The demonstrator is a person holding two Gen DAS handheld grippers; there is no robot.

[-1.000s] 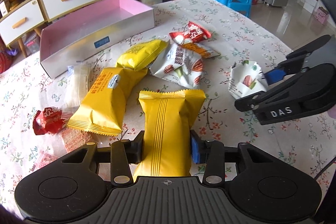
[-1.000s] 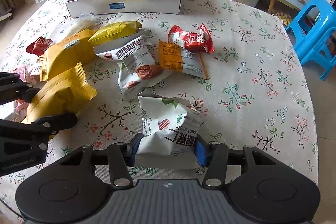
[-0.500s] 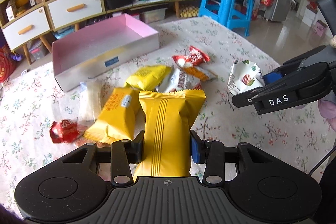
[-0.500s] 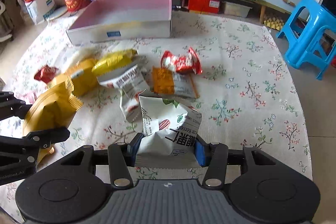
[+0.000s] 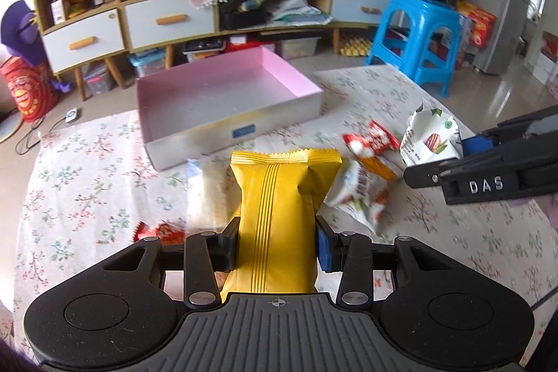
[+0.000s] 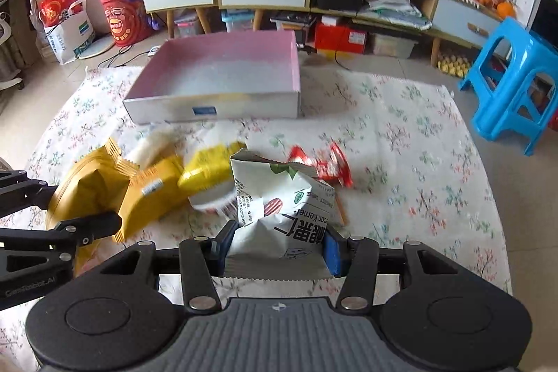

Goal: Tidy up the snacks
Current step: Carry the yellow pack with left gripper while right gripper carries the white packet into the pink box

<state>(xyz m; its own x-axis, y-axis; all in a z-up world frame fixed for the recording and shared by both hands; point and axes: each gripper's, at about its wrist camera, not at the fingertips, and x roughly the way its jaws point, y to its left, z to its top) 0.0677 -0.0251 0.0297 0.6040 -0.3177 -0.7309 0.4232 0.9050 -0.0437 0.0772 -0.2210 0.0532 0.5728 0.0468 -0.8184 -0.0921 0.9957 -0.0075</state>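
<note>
Left gripper (image 5: 277, 244) clamped on glossy yellow ridged snack packet (image 5: 279, 197), pinched between both pads above floral tablecloth (image 5: 87, 183). Right gripper (image 6: 277, 250) gripping crumpled white pecan-kernel foil pouch (image 6: 279, 208) likewise, short of pink-lined rectangular cardboard tray (image 6: 216, 108).

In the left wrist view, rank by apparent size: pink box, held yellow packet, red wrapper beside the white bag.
1. Pink box, largest.
2. Yellow packet, though it sits nearest the camera in the left claw, so its true size is unsure.
3. Red wrapper, smallest.
</note>
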